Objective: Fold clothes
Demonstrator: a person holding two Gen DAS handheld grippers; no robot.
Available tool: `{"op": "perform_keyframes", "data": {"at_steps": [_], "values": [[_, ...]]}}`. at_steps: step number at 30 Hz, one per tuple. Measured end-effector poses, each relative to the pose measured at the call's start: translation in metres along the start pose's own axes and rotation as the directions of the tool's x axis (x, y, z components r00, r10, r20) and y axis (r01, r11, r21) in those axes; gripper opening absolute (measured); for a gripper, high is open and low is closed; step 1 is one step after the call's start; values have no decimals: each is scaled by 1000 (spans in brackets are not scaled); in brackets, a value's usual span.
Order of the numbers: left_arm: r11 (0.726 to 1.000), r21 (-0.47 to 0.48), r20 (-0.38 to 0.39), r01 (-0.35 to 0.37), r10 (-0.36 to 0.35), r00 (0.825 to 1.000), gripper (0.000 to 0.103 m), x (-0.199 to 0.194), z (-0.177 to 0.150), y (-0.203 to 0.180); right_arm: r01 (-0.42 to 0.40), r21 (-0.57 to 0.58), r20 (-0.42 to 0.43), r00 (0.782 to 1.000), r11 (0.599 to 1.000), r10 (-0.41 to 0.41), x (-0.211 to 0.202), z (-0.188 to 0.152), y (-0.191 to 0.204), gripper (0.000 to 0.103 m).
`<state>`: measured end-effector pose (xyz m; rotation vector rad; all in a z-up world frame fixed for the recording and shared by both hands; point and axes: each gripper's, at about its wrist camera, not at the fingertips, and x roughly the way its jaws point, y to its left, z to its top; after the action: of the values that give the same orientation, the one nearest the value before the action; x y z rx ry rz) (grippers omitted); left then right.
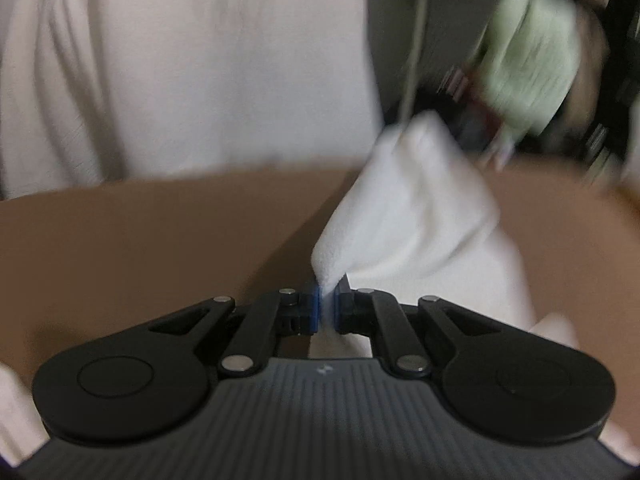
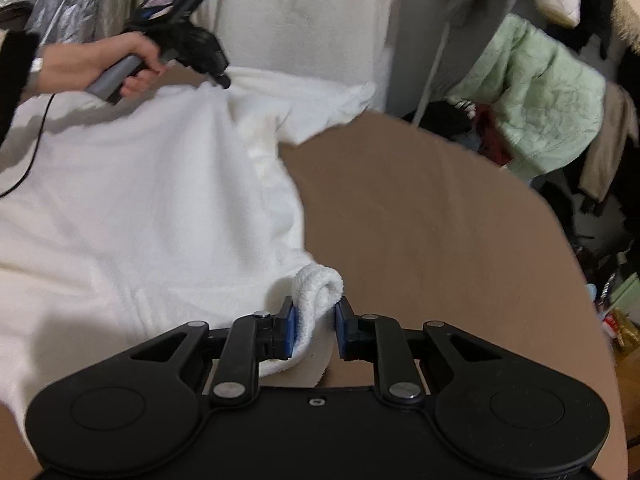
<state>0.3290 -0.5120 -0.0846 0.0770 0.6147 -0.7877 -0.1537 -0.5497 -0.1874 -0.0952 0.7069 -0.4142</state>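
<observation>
A white fleece garment (image 2: 152, 208) lies spread over the left part of a brown table (image 2: 420, 216). My right gripper (image 2: 315, 322) is shut on a rolled corner of the garment (image 2: 320, 284) at its near right edge, just above the table. My left gripper (image 1: 328, 307) is shut on a pinched fold of the same white garment (image 1: 412, 216) and holds it lifted off the table (image 1: 140, 232). In the right wrist view the left gripper (image 2: 222, 80) appears in the person's hand at the garment's far edge. The left wrist view is blurred by motion.
A cream fabric panel (image 2: 304, 12) hangs behind the table. A pale green quilted jacket (image 2: 552, 108) and dark clothes are piled at the right, beside a grey pole (image 2: 436, 52). The table's rounded edge (image 2: 568, 240) drops off at the right.
</observation>
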Motion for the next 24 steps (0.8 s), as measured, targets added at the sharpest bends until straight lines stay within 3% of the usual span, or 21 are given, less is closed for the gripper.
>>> {"op": "perform_keyframes", "data": {"at_steps": [2, 3, 5, 6, 7, 8, 9, 10, 11, 12, 13, 14, 16, 19, 21, 23, 24], "values": [[1000, -26, 136, 8, -4, 991, 7, -29, 18, 1, 55, -10, 95, 994, 998, -53, -22, 13, 3, 21], [999, -38, 209, 5, 3, 978, 7, -44, 28, 1, 90, -28, 145, 986, 996, -85, -33, 19, 6, 21], [997, -76, 354, 1, 26, 935, 7, -69, 38, 9, 175, -60, 234, 960, 983, -156, -45, 27, 15, 21], [995, -91, 403, -43, 76, 912, 7, -74, 40, 13, 200, -67, 250, 952, 978, -177, -43, 30, 17, 21], [991, -83, 402, -106, 131, 906, 7, -69, 40, 15, 210, -75, 247, 951, 975, -186, -34, 32, 17, 21], [984, -59, 375, -168, 178, 910, 10, -60, 39, 15, 217, -84, 240, 952, 973, -191, -22, 33, 17, 23], [973, 10, 285, -231, 219, 933, 17, -41, 37, 12, 202, -89, 214, 960, 975, -179, -5, 33, 15, 24], [953, 114, 152, -282, 264, 953, 17, -16, 34, 9, 176, -91, 176, 972, 980, -158, 14, 31, 12, 24], [922, 225, 19, -316, 320, 947, 18, 7, 27, 5, 132, -69, 125, 984, 989, -123, 30, 29, 8, 24], [881, 332, -83, -336, 382, 920, 18, 23, 13, 2, 81, -32, 68, 995, 996, -79, 44, 26, 3, 25], [842, 410, -122, -351, 431, 894, 18, 27, -4, -2, 53, 27, 46, 997, 998, -54, 46, 23, -3, 27], [823, 449, -121, -349, 443, 888, 18, 20, -19, -4, 37, 95, 42, 998, 995, -41, 42, 19, -10, 35], [805, 494, -107, -328, 430, 896, 20, -3, -43, -9, 5, 230, 38, 999, 973, -14, 34, 13, -24, 39], [791, 544, -119, -281, 404, 907, 30, -53, -77, -11, -52, 417, 32, 999, 907, 43, 13, -1, -44, 41], [797, 553, -133, -242, 372, 919, 39, -91, -95, -17, -101, 517, 21, 994, 850, 105, -1, -16, -52, 41], [825, 529, -140, -197, 314, 939, 55, -139, -117, -22, -164, 579, 36, 984, 799, 176, -17, -36, -52, 42], [845, 507, -154, -174, 287, 946, 57, -163, -127, -23, -199, 581, 46, 976, 789, 212, -24, -45, -46, 42]]}}
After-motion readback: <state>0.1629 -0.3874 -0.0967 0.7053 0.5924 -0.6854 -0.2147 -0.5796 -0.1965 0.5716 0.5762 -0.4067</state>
